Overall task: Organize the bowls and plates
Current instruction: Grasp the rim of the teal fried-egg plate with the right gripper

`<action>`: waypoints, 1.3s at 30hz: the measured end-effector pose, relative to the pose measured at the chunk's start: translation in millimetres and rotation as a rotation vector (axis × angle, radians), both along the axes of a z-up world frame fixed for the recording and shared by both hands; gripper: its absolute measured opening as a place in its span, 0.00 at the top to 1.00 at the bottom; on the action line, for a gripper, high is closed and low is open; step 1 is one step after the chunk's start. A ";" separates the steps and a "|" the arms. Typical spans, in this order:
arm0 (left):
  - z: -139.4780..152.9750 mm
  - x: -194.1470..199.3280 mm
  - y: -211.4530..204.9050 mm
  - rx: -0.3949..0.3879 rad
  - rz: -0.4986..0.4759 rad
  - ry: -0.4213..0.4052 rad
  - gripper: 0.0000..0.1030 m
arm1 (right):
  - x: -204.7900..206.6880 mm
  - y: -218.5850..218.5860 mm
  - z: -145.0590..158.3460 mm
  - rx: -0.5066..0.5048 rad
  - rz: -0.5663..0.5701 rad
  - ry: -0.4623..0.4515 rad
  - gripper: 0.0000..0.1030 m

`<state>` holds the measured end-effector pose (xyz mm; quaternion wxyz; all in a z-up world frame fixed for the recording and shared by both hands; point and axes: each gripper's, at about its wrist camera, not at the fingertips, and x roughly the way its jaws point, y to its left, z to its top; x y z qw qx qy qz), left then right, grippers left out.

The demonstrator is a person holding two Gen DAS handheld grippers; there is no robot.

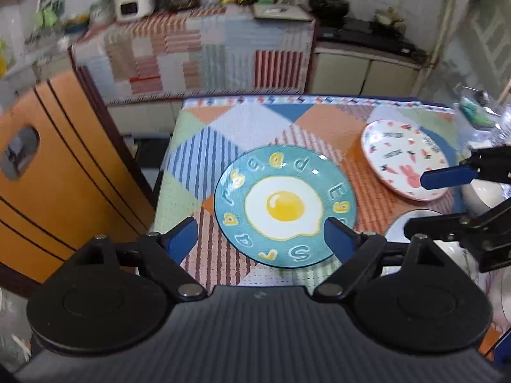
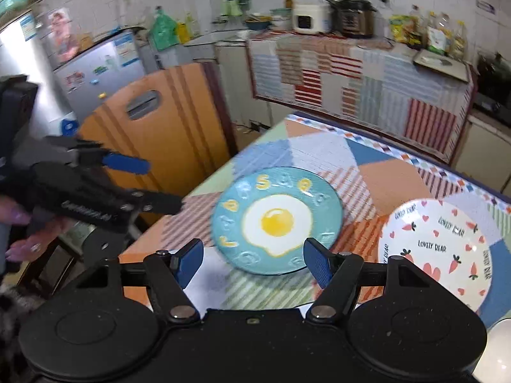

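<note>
A teal plate with a fried-egg picture (image 1: 284, 206) lies flat on the patchwork tablecloth (image 1: 223, 127); it also shows in the right wrist view (image 2: 276, 220). A white plate with carrots and hearts (image 1: 404, 158) lies to its right, also in the right wrist view (image 2: 437, 252). My left gripper (image 1: 260, 239) is open and empty above the teal plate's near edge. My right gripper (image 2: 254, 263) is open and empty above the teal plate's near side. A white bowl (image 1: 482, 193) sits at the table's right, partly hidden by the right gripper.
An orange folded table top (image 1: 64, 175) leans left of the table. A cloth-covered counter (image 1: 198, 51) with appliances and bottles runs behind. Bags (image 1: 479, 115) lie at the table's far right. Another white dish (image 1: 412, 223) sits near the right gripper's lower finger.
</note>
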<state>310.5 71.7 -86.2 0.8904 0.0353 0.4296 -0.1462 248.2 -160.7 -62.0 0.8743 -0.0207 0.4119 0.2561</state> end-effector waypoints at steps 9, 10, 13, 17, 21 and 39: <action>-56.2 58.2 17.9 -0.065 0.087 0.079 0.19 | 44.9 -8.4 -65.5 0.019 -0.106 -0.076 0.28; -61.3 59.6 23.2 -0.089 0.104 0.082 0.19 | 49.8 -8.7 -71.8 0.011 -0.115 -0.067 0.28; -76.8 58.5 33.7 -0.121 0.104 0.096 0.24 | 62.0 -11.7 -87.0 -0.009 -0.140 -0.024 0.29; -91.8 50.9 33.6 -0.069 0.061 0.078 0.30 | 72.0 -19.2 -96.1 0.009 -0.159 0.042 0.35; -108.2 56.1 38.9 -0.126 0.082 0.110 0.39 | 77.6 -23.2 -109.6 0.047 -0.202 0.105 0.49; -140.2 81.5 54.3 -0.389 0.186 0.225 0.89 | 100.5 -33.2 -138.5 0.229 -0.313 0.258 0.82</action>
